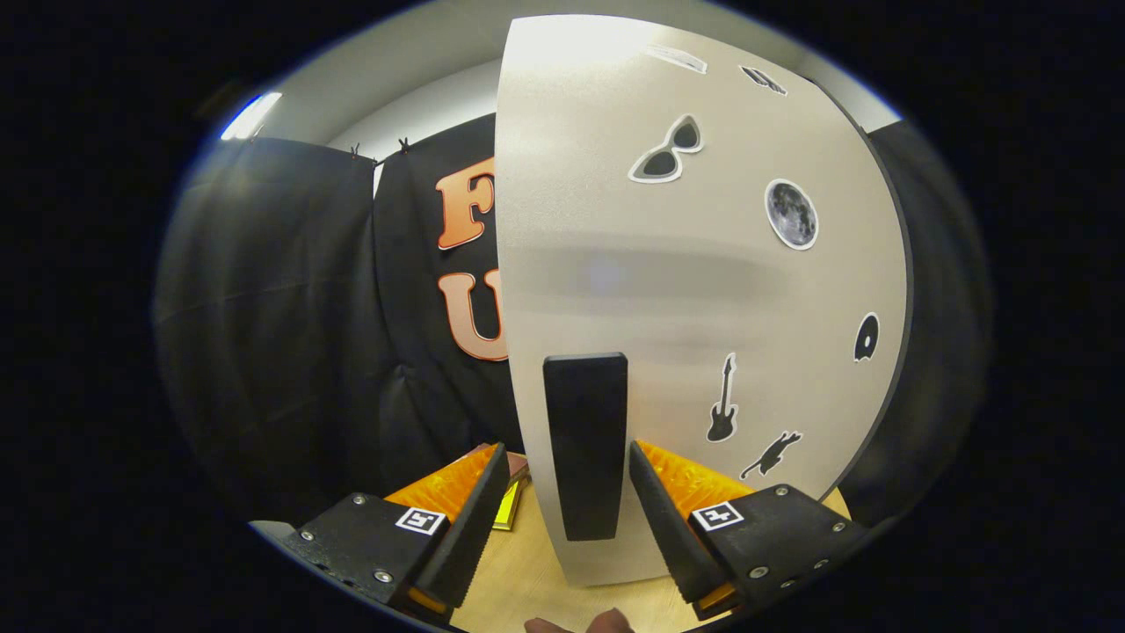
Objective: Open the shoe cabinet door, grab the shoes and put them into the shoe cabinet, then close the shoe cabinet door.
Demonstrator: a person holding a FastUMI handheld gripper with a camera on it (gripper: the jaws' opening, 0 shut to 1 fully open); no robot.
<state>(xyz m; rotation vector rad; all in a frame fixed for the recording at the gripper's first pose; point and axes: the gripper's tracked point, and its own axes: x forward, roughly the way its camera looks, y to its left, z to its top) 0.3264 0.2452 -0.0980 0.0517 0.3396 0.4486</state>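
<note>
**Fingers parted around the door handle**

Fingertips of a hand (580, 625) are seen lowest, just behind the gripper (567, 519). Its fingers are spread, with the black handle (585, 444) standing upright between them, not clearly touched by either. Handle is mounted on the pale door (685, 290), which is dotted with stickers. Wooden floor (518, 571) is seen below, something yellow (508, 505) beside the left finger.

No words or numbers to read: picture stickers and marker squares only

The cabinet door (615, 220) carries wordless stickers, placed here from its dark handle (585, 444): a guitar (722, 400) just right of it, an animal silhouette (770, 453) lower right, a moon (791, 214) and sunglasses (665, 151) above. The gripper (568, 448), its fingers spread either side of the handle, bears two patterned marker squares (420, 520) without legible characters.
</note>
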